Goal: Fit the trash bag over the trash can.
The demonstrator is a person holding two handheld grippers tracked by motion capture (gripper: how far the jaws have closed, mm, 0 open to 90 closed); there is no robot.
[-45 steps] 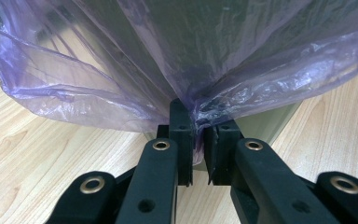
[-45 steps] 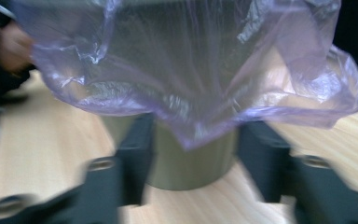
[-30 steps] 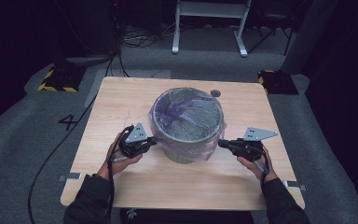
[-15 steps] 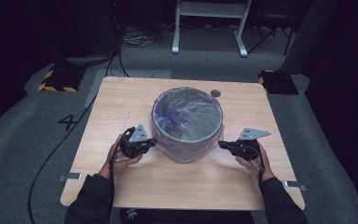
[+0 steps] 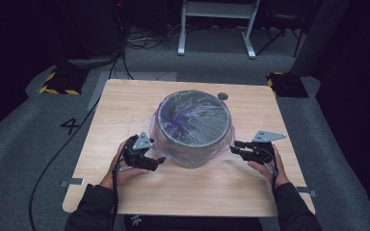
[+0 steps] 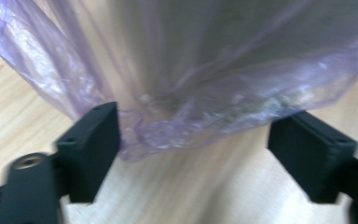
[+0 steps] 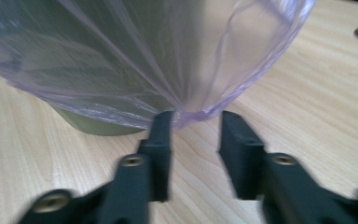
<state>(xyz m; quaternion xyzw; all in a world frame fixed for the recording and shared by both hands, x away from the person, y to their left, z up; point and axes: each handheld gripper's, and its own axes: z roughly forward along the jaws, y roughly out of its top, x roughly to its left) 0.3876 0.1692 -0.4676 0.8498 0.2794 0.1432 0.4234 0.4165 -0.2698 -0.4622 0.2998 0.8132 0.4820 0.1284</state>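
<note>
Beside the bin [image 5: 192,139], we have just opened both grippers [image 5: 150,161] [image 5: 241,150], fingers [image 6: 93,140] releasing the purple liner [image 5: 166,144], now fitted.

Wooden table [image 5: 125,103], grey carpet [image 5: 24,144], white frame legs [image 5: 217,19], hazard-striped block [image 5: 58,83]

light: dim room, table lit from above — blur: gripper views soft, jaws smeared

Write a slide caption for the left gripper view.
Open hand-held gripper at the purple bag's hem, draped over the bin.
</note>
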